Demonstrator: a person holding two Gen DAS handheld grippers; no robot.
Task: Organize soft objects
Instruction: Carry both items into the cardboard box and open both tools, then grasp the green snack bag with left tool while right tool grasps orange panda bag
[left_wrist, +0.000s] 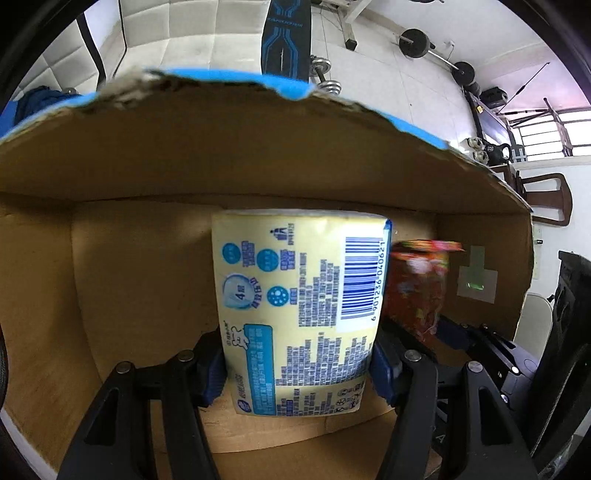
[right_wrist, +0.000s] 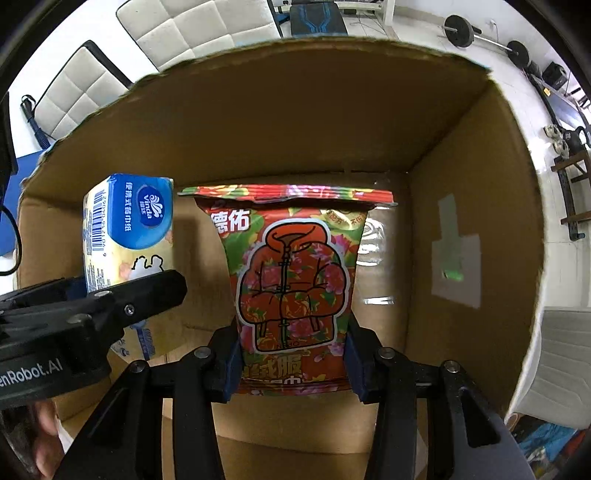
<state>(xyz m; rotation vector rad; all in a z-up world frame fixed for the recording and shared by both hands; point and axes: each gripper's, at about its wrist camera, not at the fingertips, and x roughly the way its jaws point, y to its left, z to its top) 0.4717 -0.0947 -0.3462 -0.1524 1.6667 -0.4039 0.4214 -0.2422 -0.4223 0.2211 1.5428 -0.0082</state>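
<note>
Surrounding the workspace is an open cardboard box (right_wrist: 295, 122) with a torn upper rim, standing in a room with white tiled flooring, a padded white chair (right_wrist: 192, 29), a blue-black weight bench (left_wrist: 284, 37) and barbells (left_wrist: 436, 48). Inside the box, the left gripper (left_wrist: 297, 363) is closed on the lower sides of a yellow tissue pack (left_wrist: 299, 306), its blue pads (left_wrist: 212, 373) pressed against both edges. The right gripper (right_wrist: 293, 363) is likewise clamped on a red floral wipes pack (right_wrist: 293, 280), just beside the tissue pack. Only the right wrist view shows the tissue pack's blue Vinda end and the box's right wall with its pale label (right_wrist: 456, 258) in full; only the left wrist view shows the barcode face
</note>
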